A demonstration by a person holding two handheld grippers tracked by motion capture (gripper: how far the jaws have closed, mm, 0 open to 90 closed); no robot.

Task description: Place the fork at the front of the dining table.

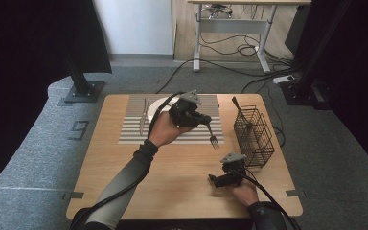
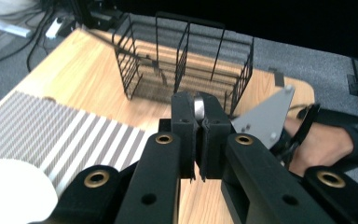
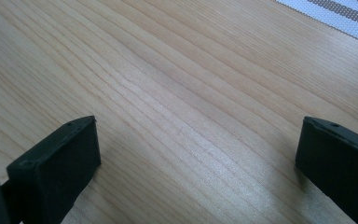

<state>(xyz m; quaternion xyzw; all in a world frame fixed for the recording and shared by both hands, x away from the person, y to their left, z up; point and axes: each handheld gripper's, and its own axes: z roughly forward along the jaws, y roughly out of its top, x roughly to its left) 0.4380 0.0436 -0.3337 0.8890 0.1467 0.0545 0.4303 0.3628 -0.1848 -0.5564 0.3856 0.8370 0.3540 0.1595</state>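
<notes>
Left gripper (image 1: 205, 120) above striped mat (image 1: 134, 129), jaws pinching fork (image 1: 212, 135) handle, tines hanging down, wire basket (image 1: 255, 136) near, right gripper (image 1: 214, 179) low over desk (image 1: 172, 182), jaws spread, nothing between.

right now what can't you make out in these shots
- Fork: its handle end is hidden in the left gripper in the high view; its tines are hidden behind the shut jaws in the left gripper view.
- Utensil in the wire basket: too small and dark to identify.
- Knife beside the plate: small, detail unclear.

Tape figure resembling "9" (image 1: 80, 130), grey floor
</notes>
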